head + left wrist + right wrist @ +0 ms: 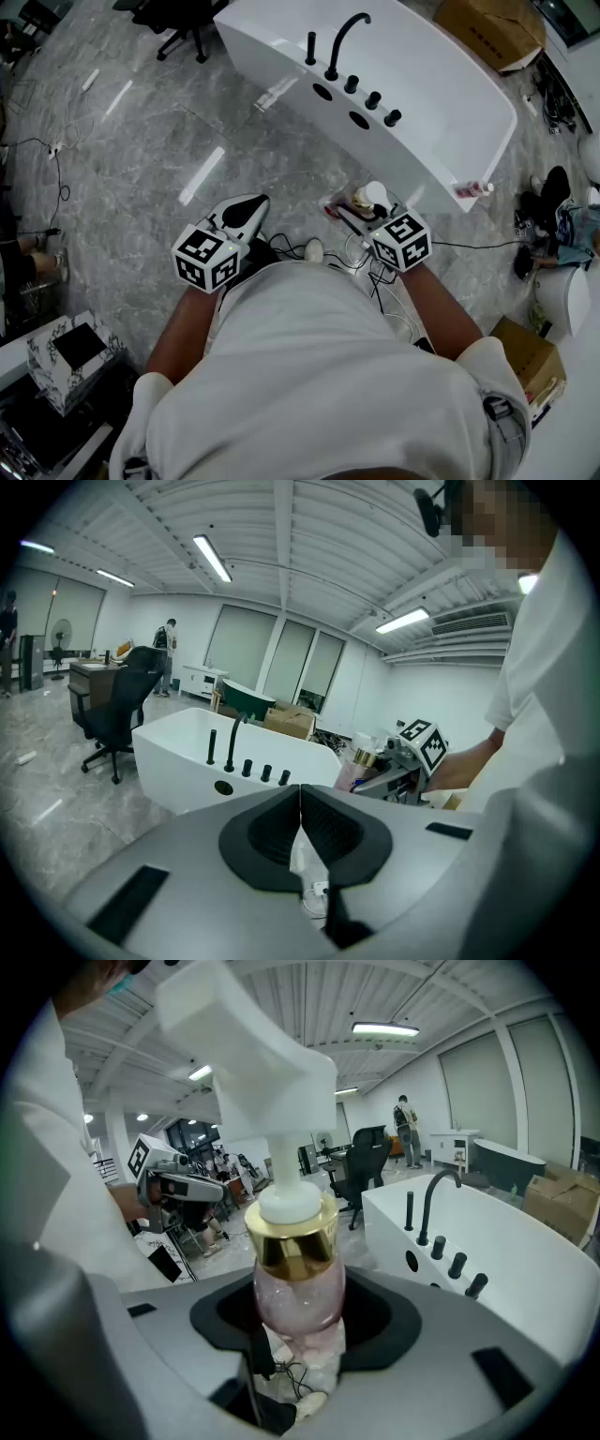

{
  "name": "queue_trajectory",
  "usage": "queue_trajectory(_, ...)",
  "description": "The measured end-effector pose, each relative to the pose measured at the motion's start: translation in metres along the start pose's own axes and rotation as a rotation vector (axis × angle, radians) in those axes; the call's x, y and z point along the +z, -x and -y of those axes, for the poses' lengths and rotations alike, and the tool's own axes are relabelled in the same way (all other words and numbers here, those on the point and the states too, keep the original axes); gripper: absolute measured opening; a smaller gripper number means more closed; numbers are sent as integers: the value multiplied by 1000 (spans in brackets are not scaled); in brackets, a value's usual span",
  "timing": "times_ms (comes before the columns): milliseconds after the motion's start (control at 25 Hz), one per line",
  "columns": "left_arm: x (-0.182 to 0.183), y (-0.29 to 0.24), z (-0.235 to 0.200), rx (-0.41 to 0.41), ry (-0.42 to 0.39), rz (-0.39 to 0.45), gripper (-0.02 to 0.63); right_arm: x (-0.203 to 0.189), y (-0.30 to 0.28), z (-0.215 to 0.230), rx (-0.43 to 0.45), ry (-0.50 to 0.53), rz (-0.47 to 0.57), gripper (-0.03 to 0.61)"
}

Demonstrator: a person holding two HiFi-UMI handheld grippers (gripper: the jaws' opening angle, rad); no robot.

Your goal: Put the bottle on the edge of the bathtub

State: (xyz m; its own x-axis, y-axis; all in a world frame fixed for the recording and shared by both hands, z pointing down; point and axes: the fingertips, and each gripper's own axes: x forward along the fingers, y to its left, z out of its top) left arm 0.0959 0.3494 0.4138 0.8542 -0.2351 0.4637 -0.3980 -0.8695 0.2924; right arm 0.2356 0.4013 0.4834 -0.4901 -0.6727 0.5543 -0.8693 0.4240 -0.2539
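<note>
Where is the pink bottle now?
The bottle is held by the right gripper, between its jaws, right of centre in the head view, just short of the bathtub.

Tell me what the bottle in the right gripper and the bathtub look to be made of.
The bottle: translucent pink body, plastic or glass, can't tell which; shiny gold collar, metal-look; white pump, likely plastic. The bathtub: glossy white, acrylic or ceramic by its reflections.
</note>
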Motion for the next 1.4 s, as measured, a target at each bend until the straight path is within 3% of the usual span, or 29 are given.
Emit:
queue_trajectory(240,5,6,-26,14,23,36,18,16,-23,10,-9,16,-9,224)
queue_trajectory(440,20,8,-73,-7,21,65,18,47,-63,20,-33,4,-9,222)
queue_trajectory(600,37,15,-125,-28,13,86,18,75,-104,31,-72,-54,-12,224)
queue_trajectory(1040,67,75,-278,-62,-36,69,18,193,-228,54,-179,-37,15,224)
queue_trajectory(1400,63,107,-350,5,59,119,18,262,-304,95,-213,-22,10,224)
